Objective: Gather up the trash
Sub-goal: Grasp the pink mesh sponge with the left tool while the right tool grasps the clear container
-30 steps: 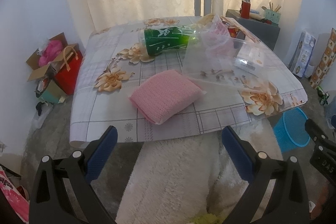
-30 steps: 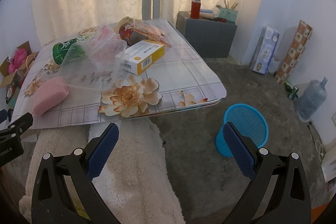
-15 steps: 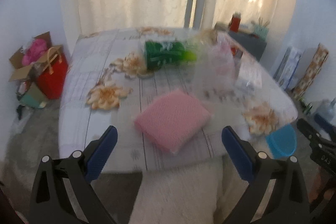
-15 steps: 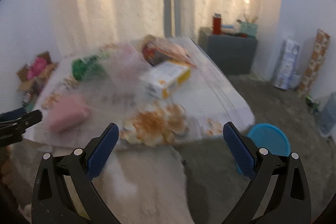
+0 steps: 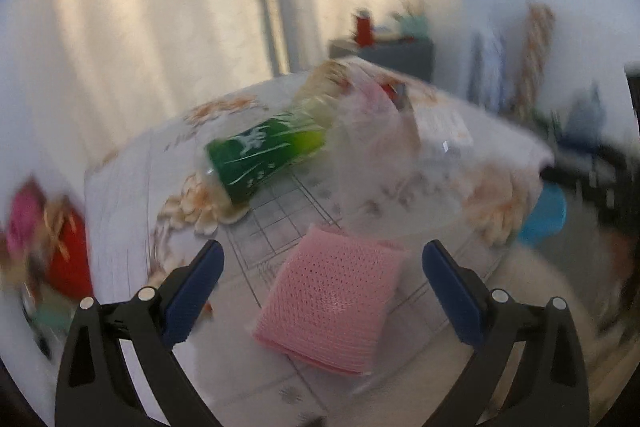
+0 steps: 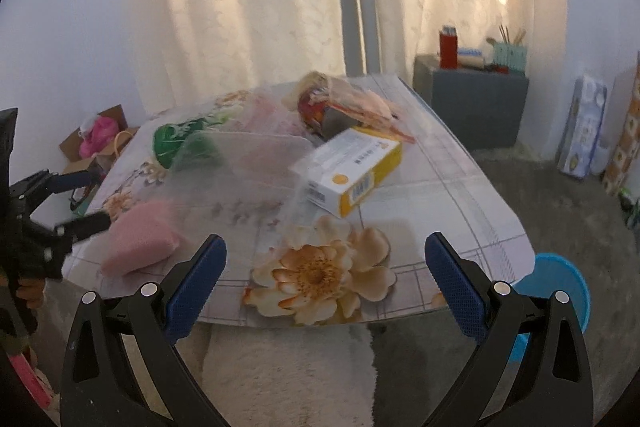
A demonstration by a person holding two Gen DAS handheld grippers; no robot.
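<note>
Curtained daylight falls on a floral-clothed table (image 6: 448, 179) strewn with trash. Nearest lies a pink mesh sponge pad (image 5: 332, 301), just ahead between the wide-open, empty jaws of the left gripper (image 5: 322, 291), long axis slanting away rightward. The right gripper (image 6: 326, 281), equally spread and empty, hangs farther off by the table's front edge.

1. The white-and-yellow box (image 6: 352, 169), lying at the centre of the right wrist view, carries a line of dark print along its white top face, too small and blurred to read.
2. Its near end face shows an orange round mark and a barcode (bars only, no digits legible).
3. The green wrapper (image 5: 266, 151), at the centre of the left wrist view, bears white brush-like characters; motion blur keeps them unreadable.
4. The tall blue-and-white package (image 6: 582, 131), at the right edge of the right wrist view, has printing, none of it legible.
5. No word, brand or number can be read anywhere.
</note>
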